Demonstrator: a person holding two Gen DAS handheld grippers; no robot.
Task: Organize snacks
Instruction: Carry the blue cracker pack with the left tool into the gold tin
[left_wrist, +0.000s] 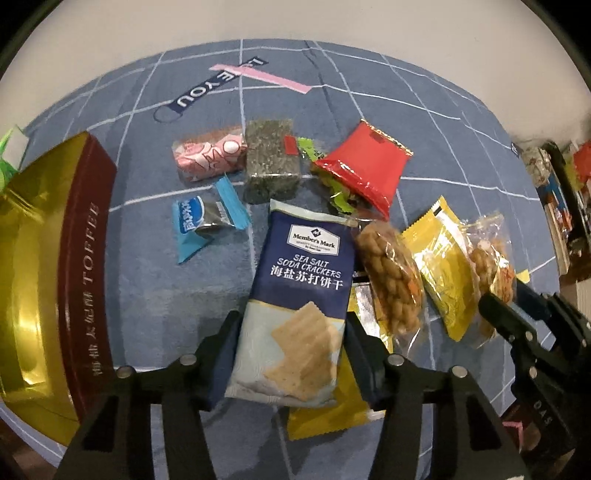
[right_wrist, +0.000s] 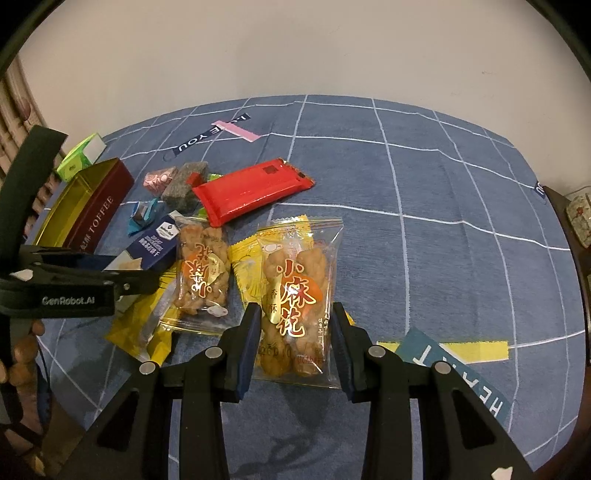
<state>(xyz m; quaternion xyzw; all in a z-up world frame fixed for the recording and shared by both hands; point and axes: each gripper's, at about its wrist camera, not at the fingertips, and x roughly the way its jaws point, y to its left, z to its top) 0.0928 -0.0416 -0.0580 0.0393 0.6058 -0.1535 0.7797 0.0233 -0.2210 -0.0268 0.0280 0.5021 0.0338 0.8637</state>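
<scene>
A navy and pale blue pack of sea salt soda crackers (left_wrist: 306, 266) lies between the fingers of my left gripper (left_wrist: 291, 339), whose pads press on its two long edges. A clear bag of fried dough twists (right_wrist: 295, 291) with red lettering is gripped by my right gripper (right_wrist: 295, 332), both pads against its sides. The open gold and maroon toffee tin (left_wrist: 88, 258) stands to the left of the crackers. From the right wrist view, the left gripper (right_wrist: 144, 282) reaches in from the left over the cracker pack (right_wrist: 155, 247).
On the blue checked cloth lie a red pack (left_wrist: 365, 173), a pink pack (left_wrist: 210, 155), a dark seaweed block (left_wrist: 271, 162), a blue candy (left_wrist: 201, 221), a second twist bag (right_wrist: 201, 273) and yellow packs (left_wrist: 443, 269). A green box (right_wrist: 79, 155) stands behind the tin.
</scene>
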